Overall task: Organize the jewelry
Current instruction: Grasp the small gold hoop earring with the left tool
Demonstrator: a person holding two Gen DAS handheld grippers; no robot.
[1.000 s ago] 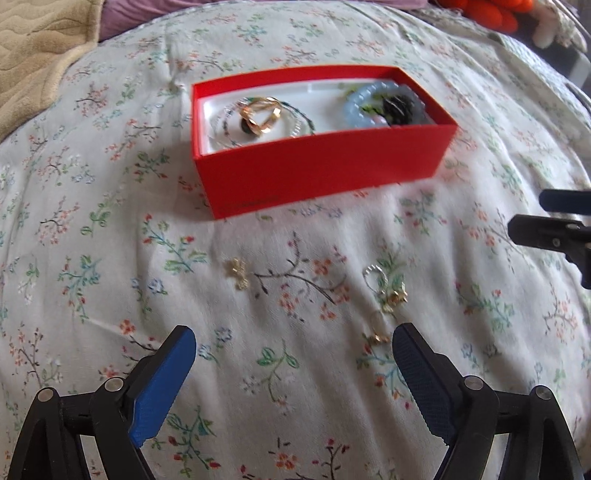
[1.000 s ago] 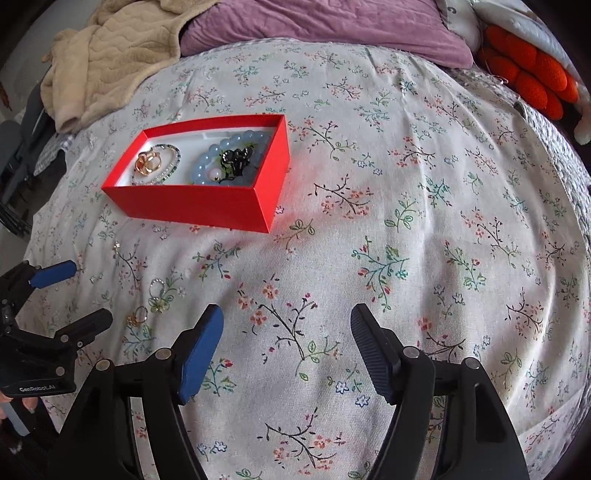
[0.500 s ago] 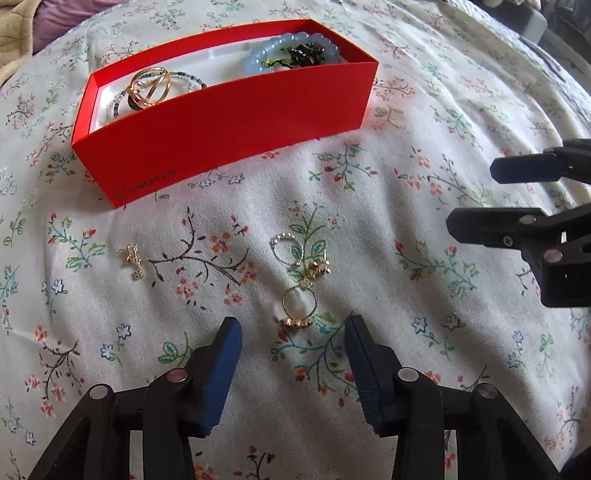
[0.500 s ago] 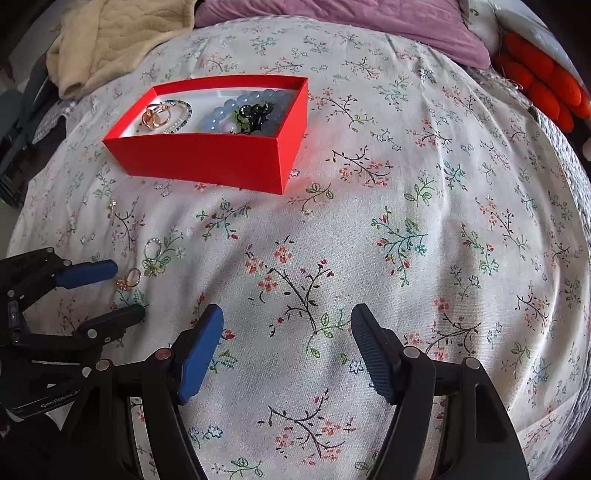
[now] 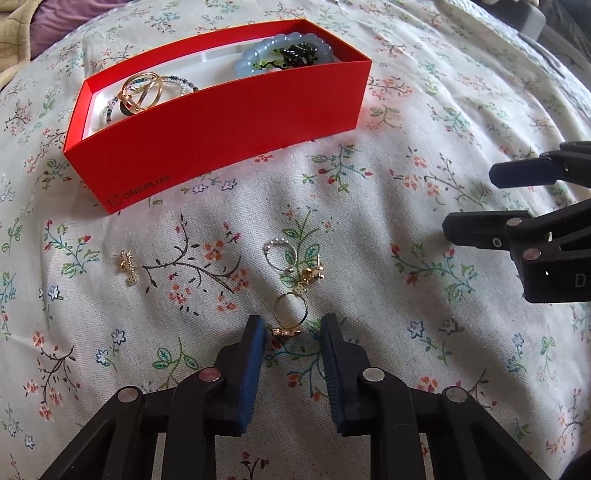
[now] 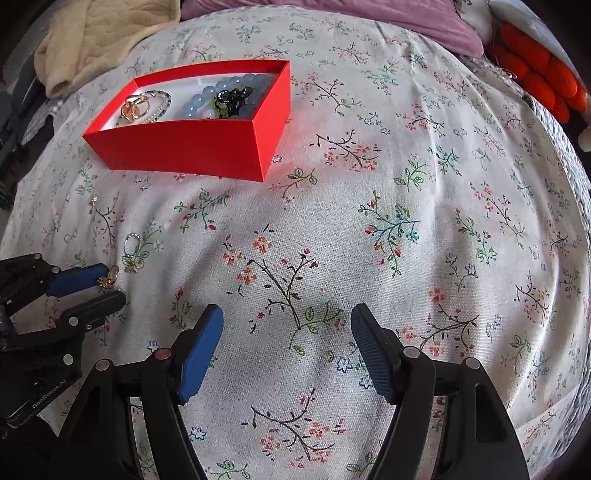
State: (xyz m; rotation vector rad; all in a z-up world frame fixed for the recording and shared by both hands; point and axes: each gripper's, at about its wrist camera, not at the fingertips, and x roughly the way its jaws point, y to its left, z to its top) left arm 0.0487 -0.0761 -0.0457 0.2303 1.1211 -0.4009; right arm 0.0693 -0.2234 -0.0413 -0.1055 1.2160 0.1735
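A red box point(image 5: 229, 122) on the floral bedspread holds gold rings point(image 5: 142, 92), a beaded bracelet and a pale blue bead bracelet point(image 5: 284, 50) with a black clip. On the cloth lie a gold ring point(image 5: 290, 314), a silver pearl ring point(image 5: 279, 254), a gold earring point(image 5: 312, 275) and another earring point(image 5: 127, 266) to the left. My left gripper point(image 5: 293, 328) is partly closed, its blue pads on either side of the gold ring's ornament, apparently not touching it. My right gripper point(image 6: 286, 332) is open and empty over bare cloth; the box point(image 6: 192, 122) is far left of it.
A beige blanket point(image 6: 92, 40) and purple pillow point(image 6: 332, 14) lie at the far end of the bed. An orange plush toy point(image 6: 535, 70) sits at the right. The right gripper's fingers point(image 5: 524, 173) show at the right of the left wrist view.
My left gripper has moved forward and down to the gold ring and its fingers have narrowed around it. The right gripper has shifted slightly closer to the box.
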